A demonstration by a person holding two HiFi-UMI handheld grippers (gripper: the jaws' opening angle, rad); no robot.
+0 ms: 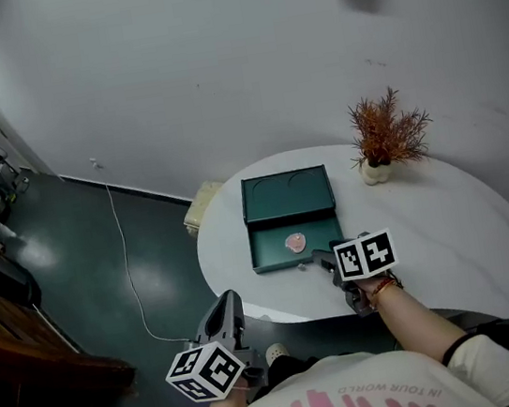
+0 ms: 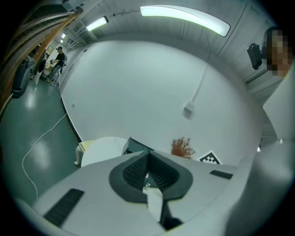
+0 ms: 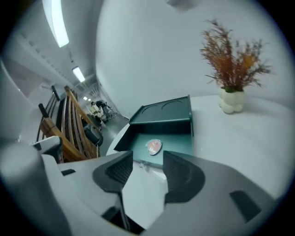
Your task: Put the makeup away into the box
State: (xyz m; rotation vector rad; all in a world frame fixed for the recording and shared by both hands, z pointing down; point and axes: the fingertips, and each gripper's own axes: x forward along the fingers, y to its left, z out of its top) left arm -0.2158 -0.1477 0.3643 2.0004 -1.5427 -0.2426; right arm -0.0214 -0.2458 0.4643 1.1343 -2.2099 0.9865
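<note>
An open dark green box [image 1: 269, 235] sits on the round white table [image 1: 447, 226], its lid [image 1: 286, 193] laid back behind it. A small pink makeup compact [image 1: 295, 242] lies inside the box. My right gripper [image 1: 321, 257] hovers at the box's near right corner, tilted down towards it, jaws open and empty. In the right gripper view the compact [image 3: 154, 146] lies in the box [image 3: 161, 120] just beyond the right gripper [image 3: 148, 159]. My left gripper [image 1: 225, 301] hangs off the table's near left edge. The left gripper [image 2: 148, 169] has its pads together, empty.
A dried orange plant [image 1: 387, 135] in a white vase stands at the table's far side, right of the box. A cream stool [image 1: 203, 205] sits on the dark floor by the table's left edge. A white cable [image 1: 126, 264] runs across the floor.
</note>
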